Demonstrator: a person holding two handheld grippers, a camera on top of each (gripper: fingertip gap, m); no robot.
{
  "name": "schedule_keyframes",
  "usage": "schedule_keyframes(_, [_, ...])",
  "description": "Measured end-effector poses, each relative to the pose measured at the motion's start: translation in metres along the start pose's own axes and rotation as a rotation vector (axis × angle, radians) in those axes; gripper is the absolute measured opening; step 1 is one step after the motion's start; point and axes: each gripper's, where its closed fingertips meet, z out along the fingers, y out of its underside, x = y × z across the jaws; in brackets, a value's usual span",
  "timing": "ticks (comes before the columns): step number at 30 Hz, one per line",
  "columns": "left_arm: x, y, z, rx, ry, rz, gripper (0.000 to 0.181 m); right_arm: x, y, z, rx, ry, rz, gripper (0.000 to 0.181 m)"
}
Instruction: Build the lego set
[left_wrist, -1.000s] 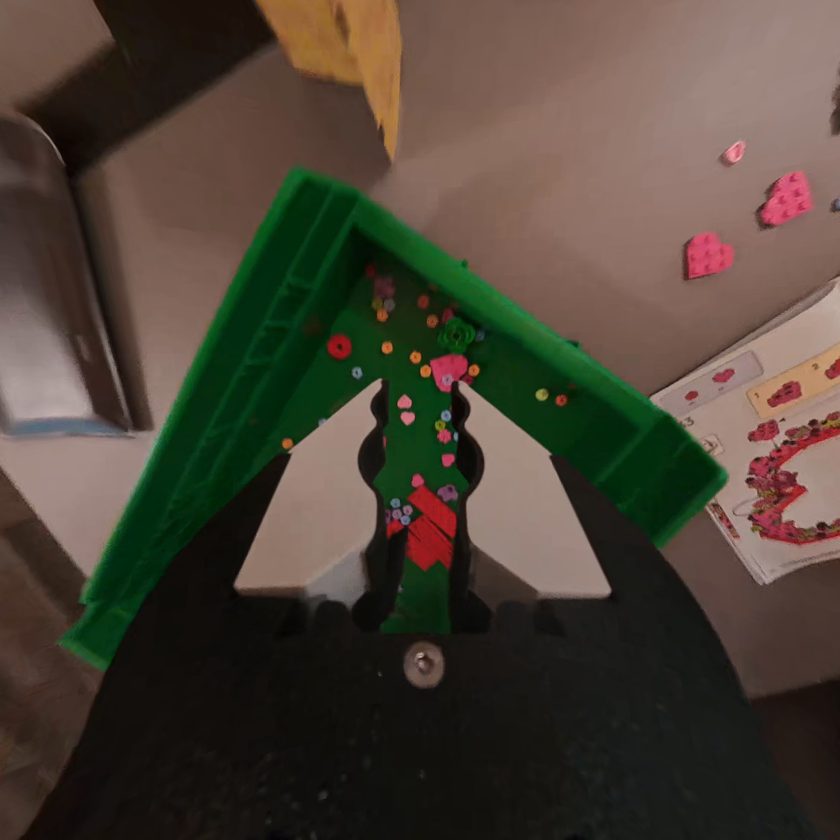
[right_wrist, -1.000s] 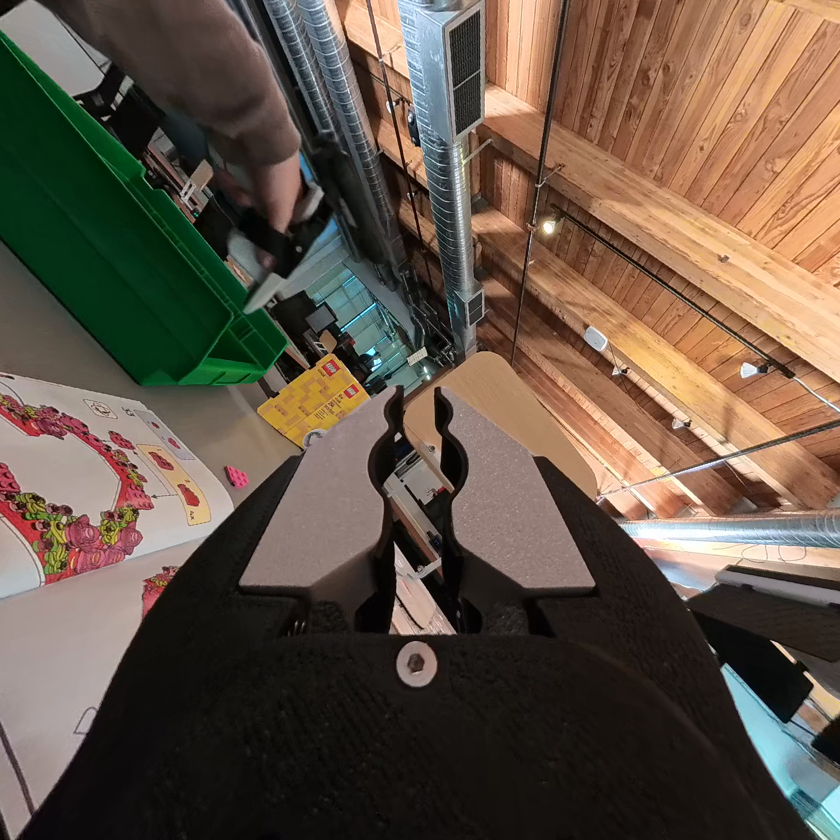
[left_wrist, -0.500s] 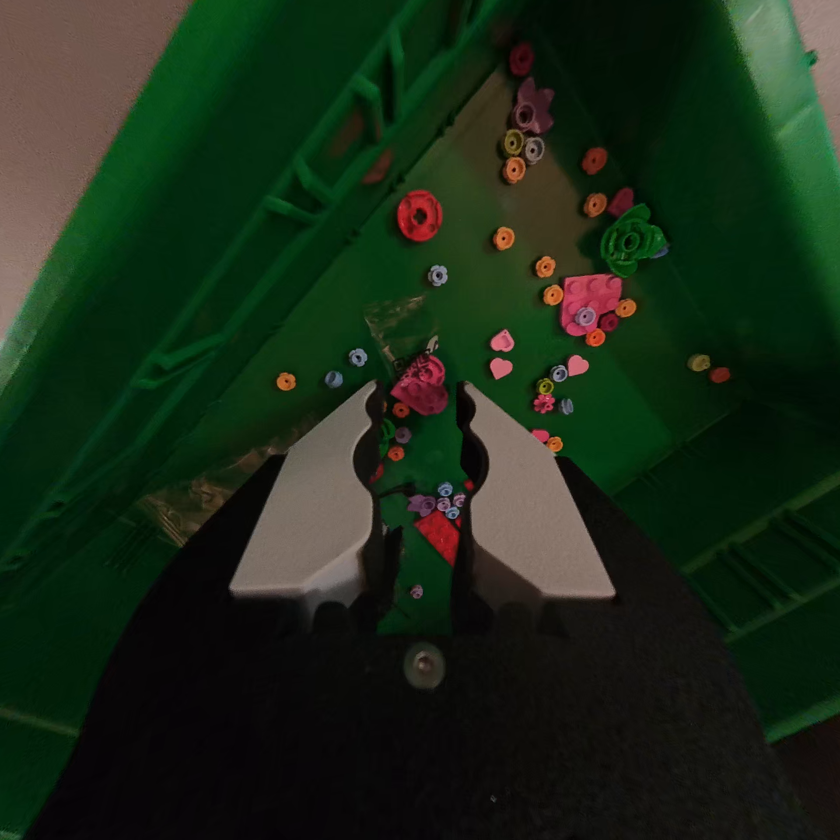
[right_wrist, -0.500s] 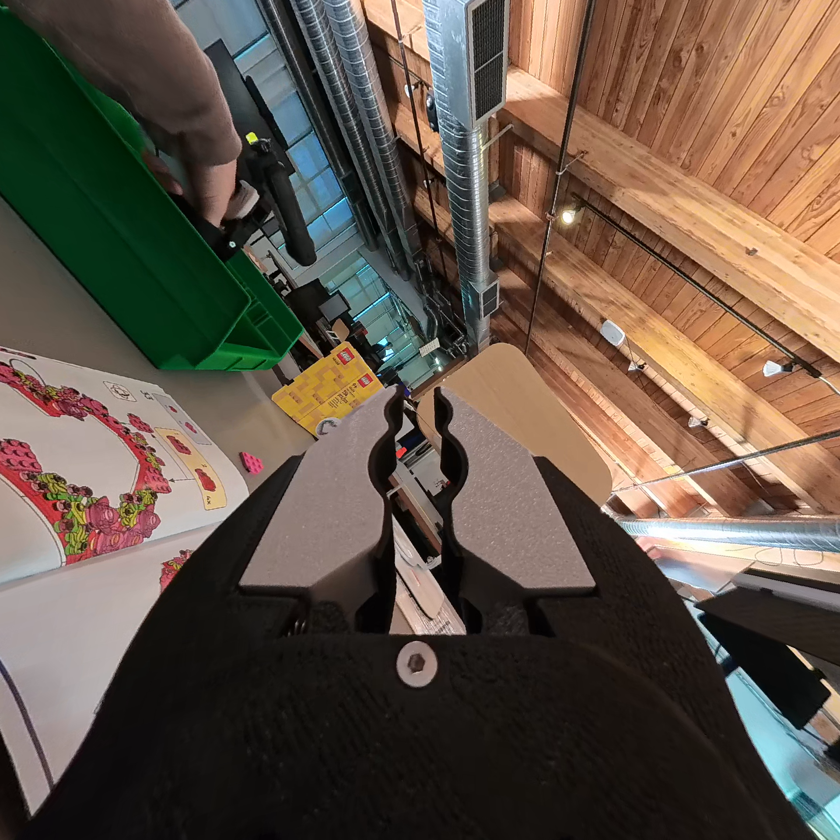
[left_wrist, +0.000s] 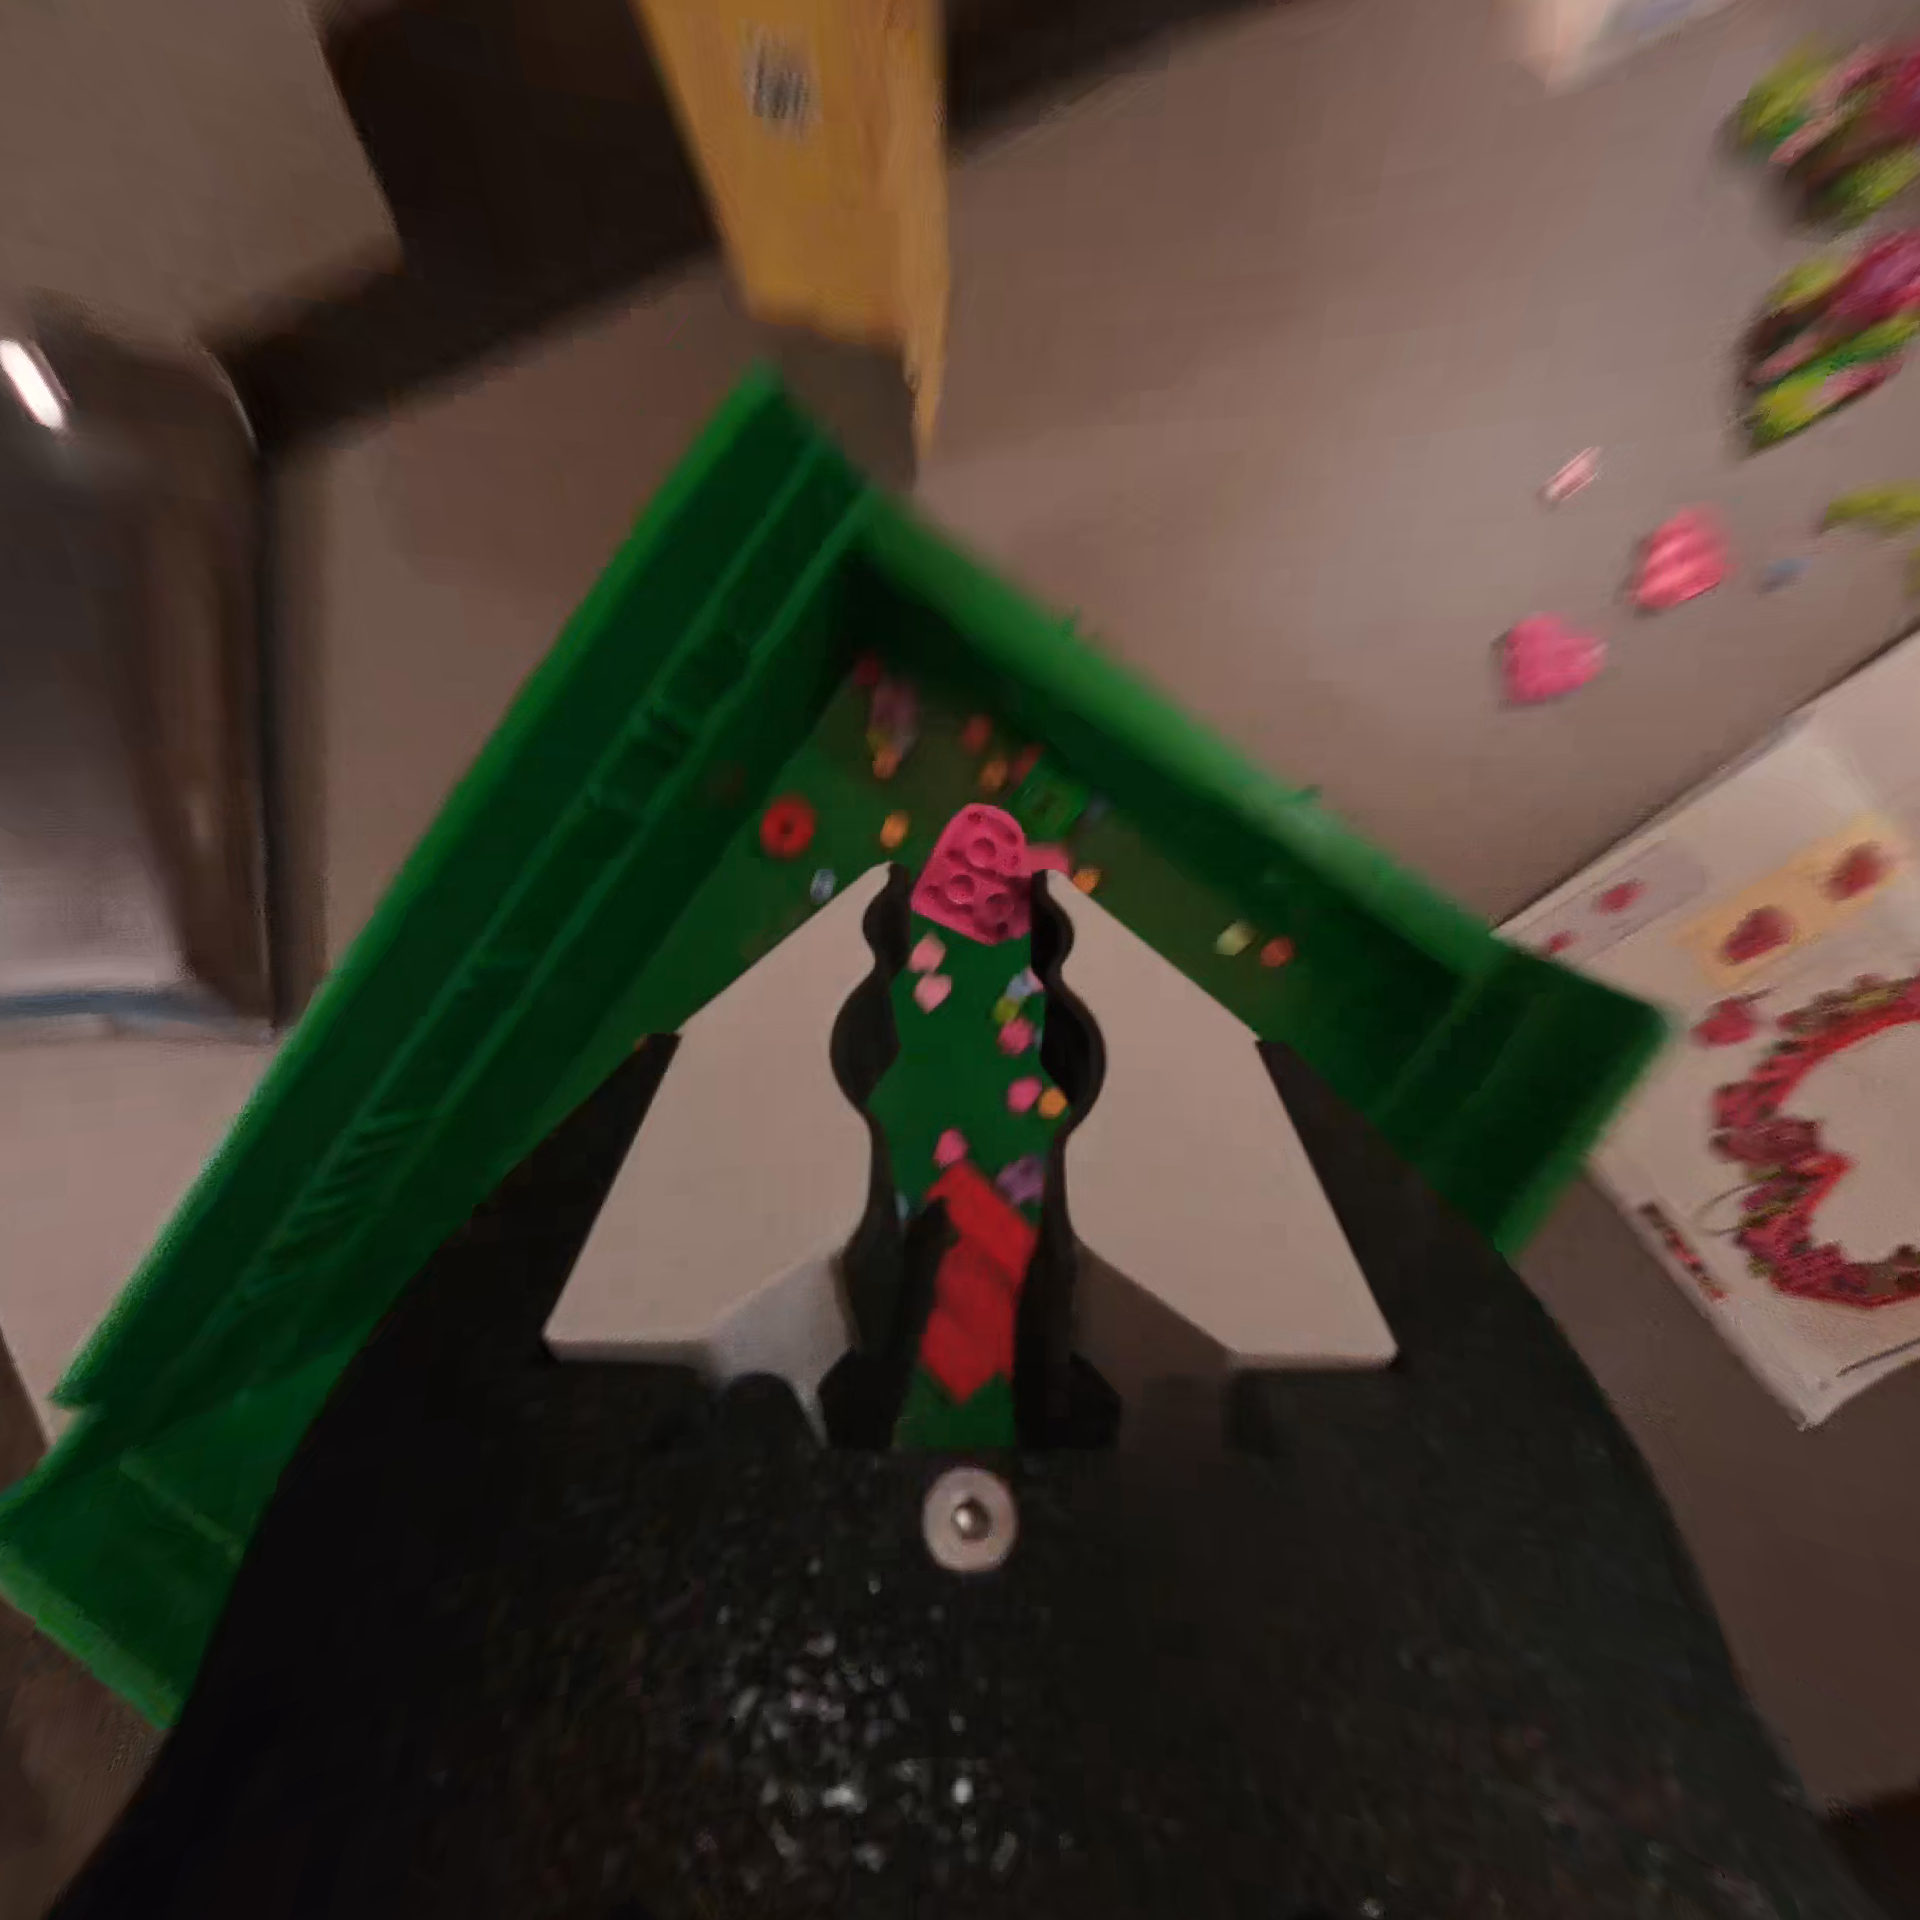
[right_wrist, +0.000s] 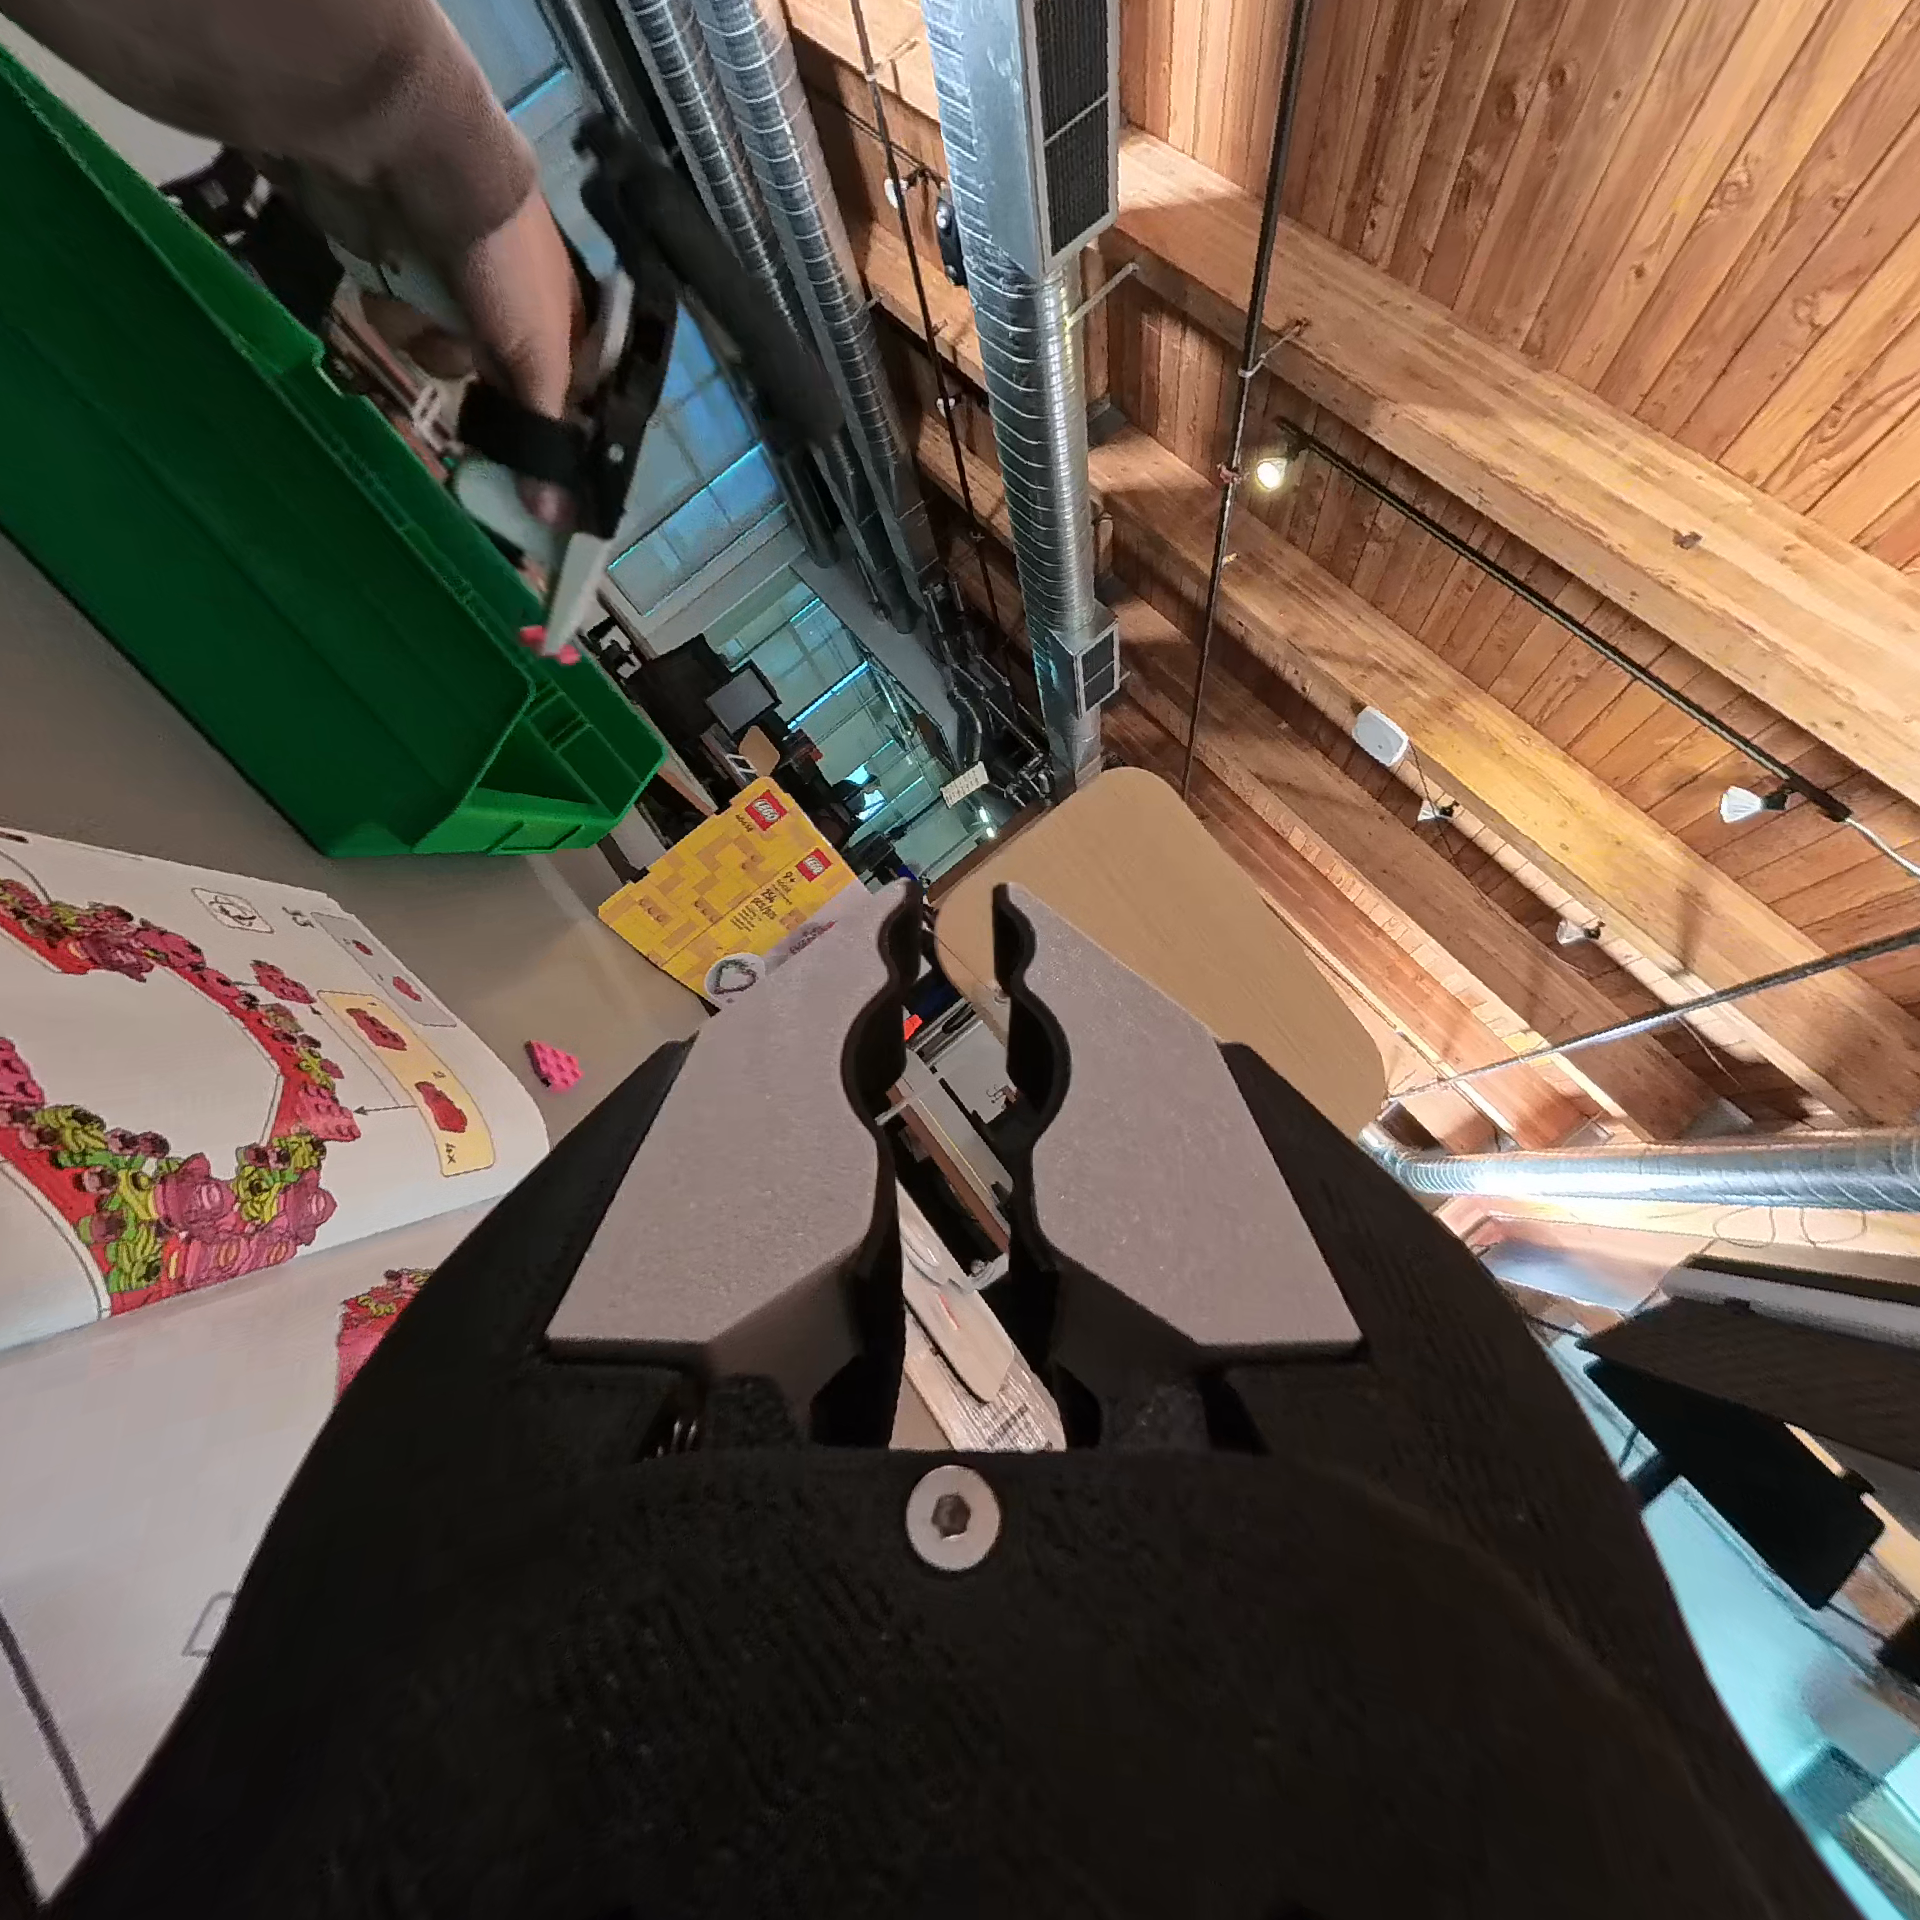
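My left gripper (left_wrist: 964, 883) is shut on a pink heart-shaped lego plate (left_wrist: 971, 873), held at the fingertips above the green bin (left_wrist: 499, 987). Many small loose lego pieces (left_wrist: 784, 828) lie on the bin floor. The right wrist view shows the same gripper (right_wrist: 551, 634), held by a hand over the bin (right_wrist: 260, 582), with the pink plate (right_wrist: 540, 642) at its tip. My right gripper (right_wrist: 951, 899) is empty, its jaws nearly together with a narrow gap. It points up toward the ceiling, away from the table.
An open instruction booklet (right_wrist: 208, 1039) lies on the grey table right of the bin; it also shows in the left wrist view (left_wrist: 1714, 1091). Two pink plates (left_wrist: 1548, 660) (left_wrist: 1678, 561) lie on the table beyond it. A yellow box (right_wrist: 727, 894) lies behind the bin. Spacing between my two grippers at the tips: around 35 centimeters.
My left gripper went down into the bin, closed on the pink heart plate and has lifted it out above the bin. My right gripper stayed in place, pointing up.
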Motion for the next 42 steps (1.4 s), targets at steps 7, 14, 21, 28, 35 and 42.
schedule_keyframes(7, [0.178,-0.039,-0.076,0.474,0.613,0.127,0.021,0.005,-0.007,-0.003,0.071,-0.045,0.189,0.021])
schedule_keyframes(14, [0.281,0.012,-0.096,0.393,1.215,0.003,0.020,-0.027,-0.031,-0.009,0.187,-0.324,0.392,0.038])
schedule_keyframes(21, [0.306,0.033,-0.066,0.386,1.097,-0.066,0.020,-0.056,-0.039,-0.012,0.179,-0.511,0.494,0.038])
schedule_keyframes(28, [0.298,0.022,-0.062,0.569,1.063,-0.280,0.020,-0.060,-0.025,-0.001,0.057,-0.466,0.497,0.022])
schedule_keyframes(35, [0.292,0.012,-0.061,0.673,1.062,-0.454,0.019,-0.062,-0.016,0.007,-0.024,-0.431,0.530,0.018])
schedule_keyframes(42, [0.295,0.015,-0.057,0.700,1.030,-0.487,0.018,-0.066,-0.011,0.006,-0.057,-0.469,0.577,0.004])
